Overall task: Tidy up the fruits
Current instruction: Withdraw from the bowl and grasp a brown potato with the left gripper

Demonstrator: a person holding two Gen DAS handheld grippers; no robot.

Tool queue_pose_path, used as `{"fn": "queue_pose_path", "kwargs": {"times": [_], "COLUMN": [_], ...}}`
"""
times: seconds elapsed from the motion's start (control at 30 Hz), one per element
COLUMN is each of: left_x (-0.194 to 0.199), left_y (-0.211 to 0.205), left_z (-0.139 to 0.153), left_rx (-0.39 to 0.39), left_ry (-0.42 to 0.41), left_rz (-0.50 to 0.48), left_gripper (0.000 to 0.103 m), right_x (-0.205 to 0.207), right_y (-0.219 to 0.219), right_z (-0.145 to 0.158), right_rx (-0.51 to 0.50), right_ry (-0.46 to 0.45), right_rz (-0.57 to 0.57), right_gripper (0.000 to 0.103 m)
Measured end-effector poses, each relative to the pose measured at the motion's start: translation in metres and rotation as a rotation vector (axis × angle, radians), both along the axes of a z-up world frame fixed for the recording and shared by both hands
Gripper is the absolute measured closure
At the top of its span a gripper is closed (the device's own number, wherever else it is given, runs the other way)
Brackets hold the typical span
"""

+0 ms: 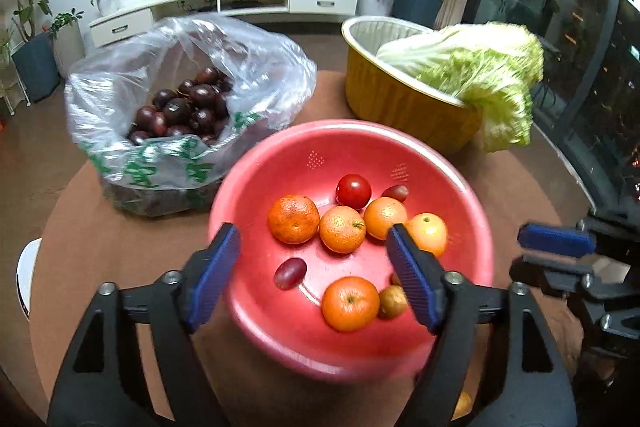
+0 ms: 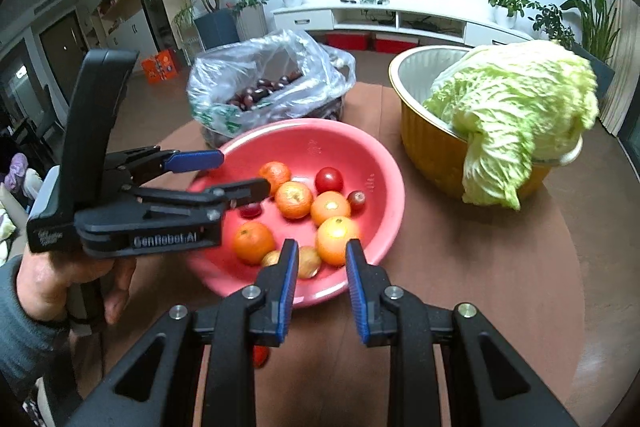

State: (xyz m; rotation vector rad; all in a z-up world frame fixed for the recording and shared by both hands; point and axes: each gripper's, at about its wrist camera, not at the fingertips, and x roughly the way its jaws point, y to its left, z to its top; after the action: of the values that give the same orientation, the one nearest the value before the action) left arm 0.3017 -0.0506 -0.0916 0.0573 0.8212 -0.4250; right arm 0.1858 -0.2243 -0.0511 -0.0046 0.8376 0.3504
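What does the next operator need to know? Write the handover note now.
Left hand-held gripper: open, empty, over the pink bowl.
Right hand-held gripper: open, empty, at the bowl's near rim.
In the bowl: five oranges, a tomato, two red grapes, a brownish fruit.
Plastic bag of dark fruits behind the bowl; cabbage in the gold basin.
Nothing is gripped; sorting remains.
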Motion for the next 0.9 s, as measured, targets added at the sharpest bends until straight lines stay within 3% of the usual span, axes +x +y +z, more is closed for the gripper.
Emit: {"fn": "queue_pose_path", "kwargs": {"times": [0.07, 0.27, 0.43, 0.57, 0.73, 0.8, 0.9], "left_x": [-0.013, -0.073, -0.128, -0.144, -0.152, -0.15, -0.147], "left_y": [0.007, 0.022, 0.001, -0.019, -0.044, -0.051, -0.06], "left_z": [0.007, 0.01, -0.017, -0.041, -0.059, -0.06, -0.065], "left_rx": [-0.015, -0.023, 0.051, 0.072, 0.138, 0.148, 0.155], "left_ry": [-0.021, -0.025, 0.017, 0.073, 0.063, 0.06, 0.082], "left_rz": [0.008, 0.026, -0.029, -0.056, -0.066, -0.071, -0.091], "left_gripper": [0.016, 0.011, 0.011, 0.011, 0.012, 0.014, 0.035], "right_x": [-0.016, -0.058, -0.084, -0.099, -0.11, -0.113, -0.114], "right_y": [0.001, -0.004, -0.016, -0.024, -0.036, -0.039, -0.041], "right_z": [-0.001, -0.019, -0.041, -0.051, -0.054, -0.055, -0.057], "right_rx": [0.013, 0.056, 0.098, 0.111, 0.129, 0.132, 0.141], "right_ry": [0.001, 0.038, 0.091, 0.107, 0.114, 0.112, 0.115], "right_rz": [0.007, -0.013, -0.066, -0.089, -0.114, -0.116, -0.114], "right_gripper": [0.076, 0.066, 0.064, 0.064, 0.064, 0.064, 0.064]}}
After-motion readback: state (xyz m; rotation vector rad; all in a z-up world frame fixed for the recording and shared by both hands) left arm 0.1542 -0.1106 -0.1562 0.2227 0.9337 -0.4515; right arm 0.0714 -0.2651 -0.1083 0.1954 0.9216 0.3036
